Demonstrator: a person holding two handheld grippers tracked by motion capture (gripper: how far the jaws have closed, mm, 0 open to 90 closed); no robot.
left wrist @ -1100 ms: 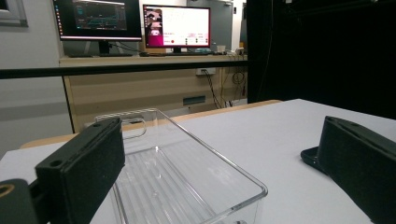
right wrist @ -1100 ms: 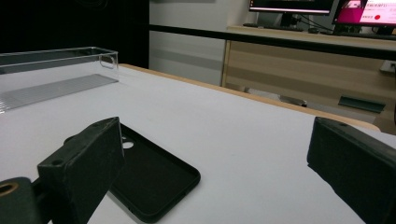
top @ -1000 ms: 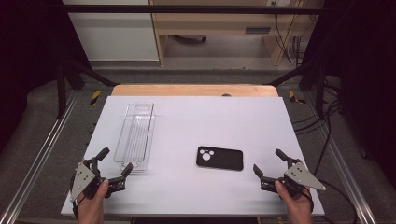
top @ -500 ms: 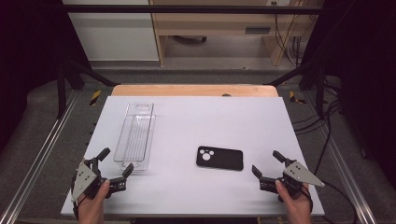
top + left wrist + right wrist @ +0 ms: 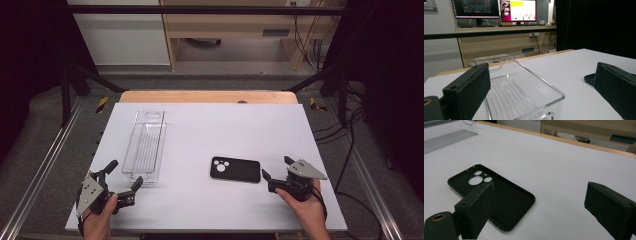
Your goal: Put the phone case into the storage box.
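Matte black phone case (image 5: 235,169), hollow side up, lies flat on your white table (image 5: 210,125); your right gripper (image 5: 274,169), jaws spread and just closing slightly, grasps nothing. Your left gripper (image 5: 123,175) gapes empty beside the ribbed clear tray (image 5: 146,145), whose ridges your left gripper view resolves.

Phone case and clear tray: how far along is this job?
Nothing looks done: the black phone case lies flat on the table, apart from the empty clear tray. In hand: the right gripper, jaws open, nears the case's end. The left gripper sits open by the tray. Grasping remains.

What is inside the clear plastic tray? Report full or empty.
Empty: the clear plastic tray shows only its ribbed floor in both the high and left gripper views.
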